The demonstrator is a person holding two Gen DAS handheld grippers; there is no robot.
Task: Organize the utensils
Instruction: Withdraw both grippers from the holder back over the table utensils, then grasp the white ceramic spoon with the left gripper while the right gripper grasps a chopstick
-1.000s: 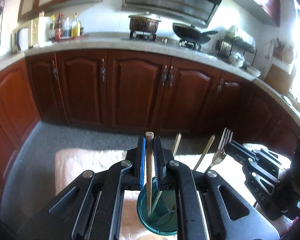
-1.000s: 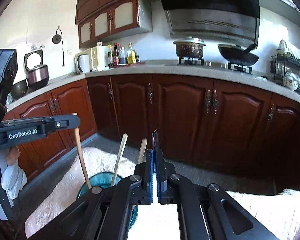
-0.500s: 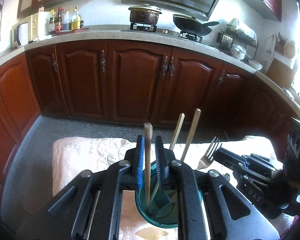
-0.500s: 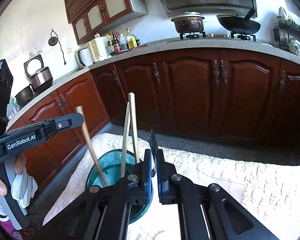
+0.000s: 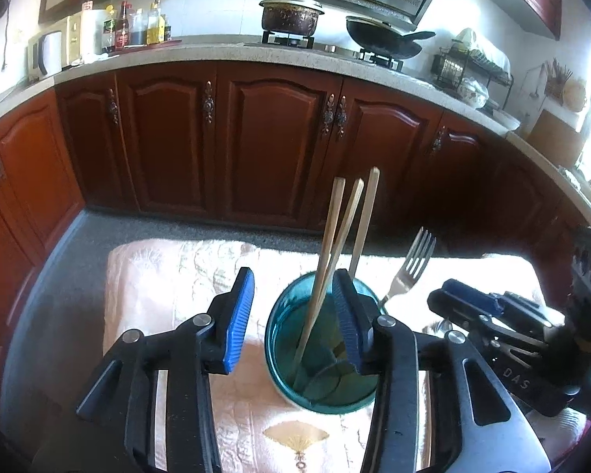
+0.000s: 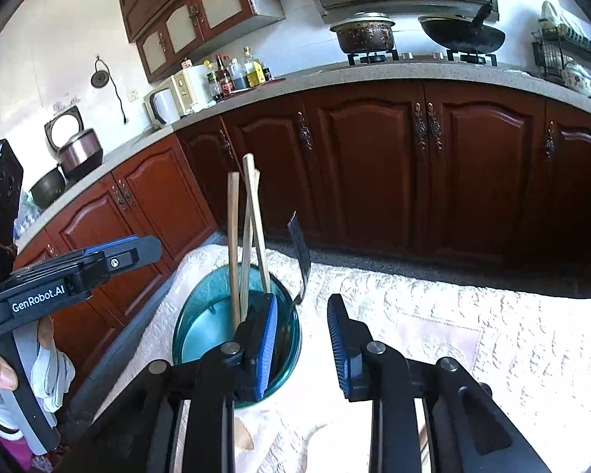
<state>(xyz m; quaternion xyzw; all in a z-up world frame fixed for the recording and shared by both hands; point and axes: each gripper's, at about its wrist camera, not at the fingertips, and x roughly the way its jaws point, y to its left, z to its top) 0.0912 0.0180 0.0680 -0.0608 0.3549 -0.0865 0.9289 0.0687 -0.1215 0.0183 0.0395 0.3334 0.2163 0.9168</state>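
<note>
The pale embroidered tablecloth [image 5: 185, 272] carries a teal glass cup [image 5: 323, 390] in which three wooden chopsticks [image 5: 331, 244] stand leaning — that deposit is judged done. A fork [image 6: 300, 256] leans at the cup's right rim. The left gripper [image 5: 291, 315] is held over the cup, jaws apart and empty; the right gripper [image 6: 303, 339] is likewise spread, nothing clamped. Next, remaining utensils would be sought — none is seen.

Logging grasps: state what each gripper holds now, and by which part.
Nothing is held. The left gripper and right gripper both have open jaws. The chopsticks and fork stand in the cup.
</note>
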